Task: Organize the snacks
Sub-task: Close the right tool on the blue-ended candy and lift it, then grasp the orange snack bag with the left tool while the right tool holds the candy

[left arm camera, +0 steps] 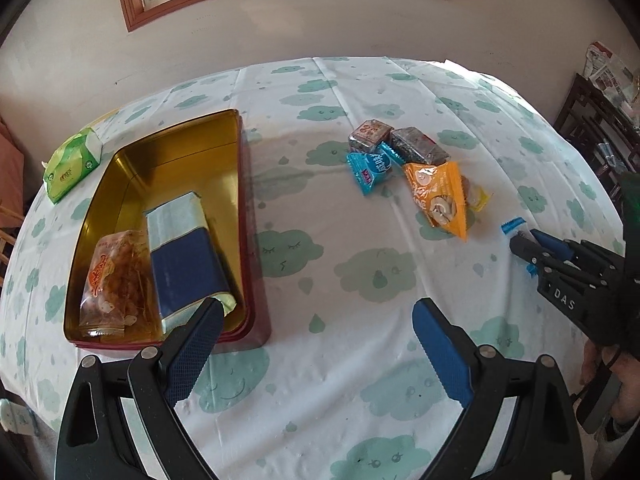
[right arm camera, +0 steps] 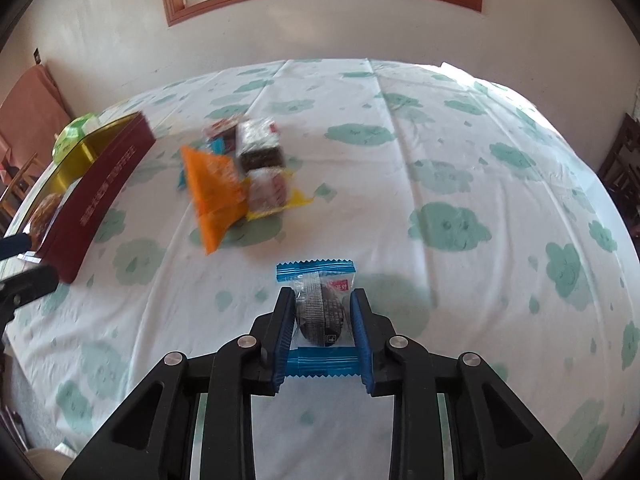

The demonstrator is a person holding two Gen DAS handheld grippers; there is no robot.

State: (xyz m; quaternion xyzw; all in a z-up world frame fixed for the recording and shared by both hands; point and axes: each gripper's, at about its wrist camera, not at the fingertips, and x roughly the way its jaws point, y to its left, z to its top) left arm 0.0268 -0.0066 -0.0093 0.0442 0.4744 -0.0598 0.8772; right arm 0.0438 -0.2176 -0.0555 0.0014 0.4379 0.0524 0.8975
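From the left wrist, the left hand-held gripper (left arm camera: 318, 328) gapes wide and empty beside the tin (left arm camera: 120, 160); from the right wrist, the right hand-held gripper (right arm camera: 322, 332) pinches the blue snack packet (right arm camera: 318, 300) on the worktop (right arm camera: 440, 160), so lift slowly, squeezing gently.

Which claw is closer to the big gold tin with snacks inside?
Left. The left claw hangs open just off the gold tin's near corner, one finger over its rim. The right claw is far across the table, shut on a blue-edged snack packet.
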